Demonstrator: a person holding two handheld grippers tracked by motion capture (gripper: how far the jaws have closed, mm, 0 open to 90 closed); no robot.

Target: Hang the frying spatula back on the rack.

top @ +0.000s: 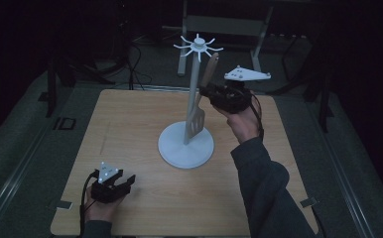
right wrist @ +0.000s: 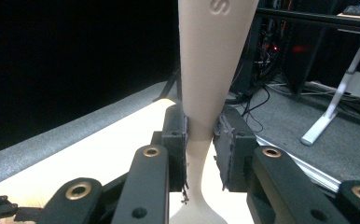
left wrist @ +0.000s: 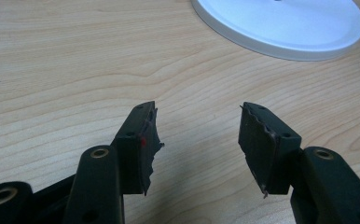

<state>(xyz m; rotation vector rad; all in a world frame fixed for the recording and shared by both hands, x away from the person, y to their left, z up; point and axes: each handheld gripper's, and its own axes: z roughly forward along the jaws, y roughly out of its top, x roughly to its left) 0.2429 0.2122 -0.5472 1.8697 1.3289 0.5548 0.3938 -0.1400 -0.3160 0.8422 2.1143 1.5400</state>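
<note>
Wooden slotted spatula (top: 201, 101) clamped at handle by right gripper (top: 214, 96), long axis near upright, handle tip just below rack hooks (top: 198, 47). Left gripper (top: 114, 184) parted, rested far off on table (top: 130, 124).

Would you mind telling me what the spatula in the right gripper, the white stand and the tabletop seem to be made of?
Spatula: probably wood or matte plastic; beige, smooth, no grain visible, letters pressed into the handle.
Stand: likely moulded plastic; uniform white, satin sheen on its round base.
Tabletop: wood or wood-look laminate; light, with clear wavy grain and a flat finish.
</note>
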